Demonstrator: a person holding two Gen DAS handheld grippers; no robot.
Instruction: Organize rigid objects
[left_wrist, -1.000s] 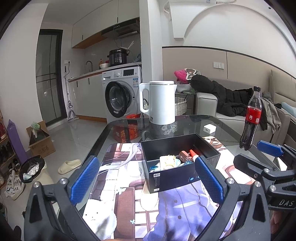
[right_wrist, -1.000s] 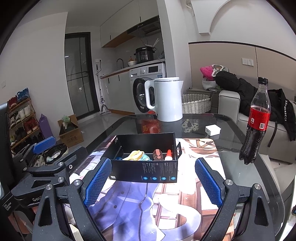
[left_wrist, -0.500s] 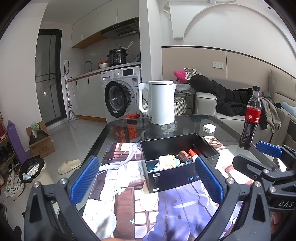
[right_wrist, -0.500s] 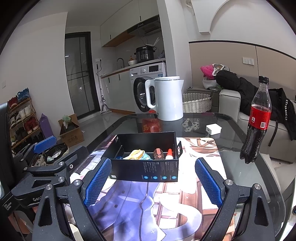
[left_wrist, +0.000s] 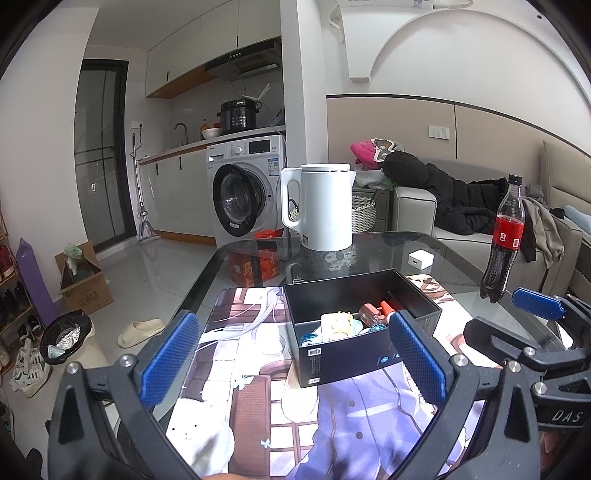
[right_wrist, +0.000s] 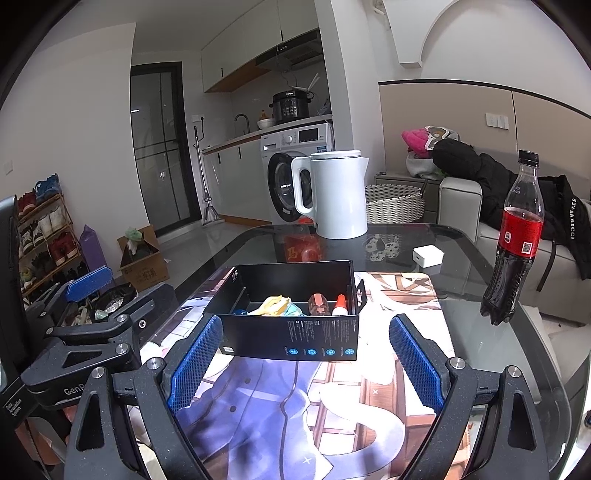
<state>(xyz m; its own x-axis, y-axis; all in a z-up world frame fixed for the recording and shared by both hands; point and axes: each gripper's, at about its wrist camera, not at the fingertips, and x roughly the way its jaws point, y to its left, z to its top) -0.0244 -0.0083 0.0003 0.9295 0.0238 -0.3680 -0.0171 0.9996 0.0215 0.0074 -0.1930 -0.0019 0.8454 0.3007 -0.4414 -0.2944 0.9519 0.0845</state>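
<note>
A black open box (left_wrist: 347, 356) (right_wrist: 295, 338) sits on a printed mat on the glass table. It holds several small items: a yellow-white one (left_wrist: 338, 323) (right_wrist: 271, 306), a brown bottle (left_wrist: 371, 314) (right_wrist: 318, 303) and a red-capped tube (left_wrist: 387, 307) (right_wrist: 340, 304). My left gripper (left_wrist: 291, 356) is open and empty, held in front of the box. My right gripper (right_wrist: 304, 363) is open and empty, also just short of the box. Each gripper shows in the other's view, the right one (left_wrist: 537, 308) and the left one (right_wrist: 88, 282).
A white kettle (left_wrist: 325, 206) (right_wrist: 338, 194) stands at the table's far edge. A cola bottle (left_wrist: 504, 240) (right_wrist: 515, 240) stands at the right. A small white charger (left_wrist: 420, 258) (right_wrist: 427, 255) lies behind the box. The glass table's rim (right_wrist: 535, 325) curves at the right.
Both views have drifted only slightly; the box and the grippers keep the same relation. Both grippers stay open.
</note>
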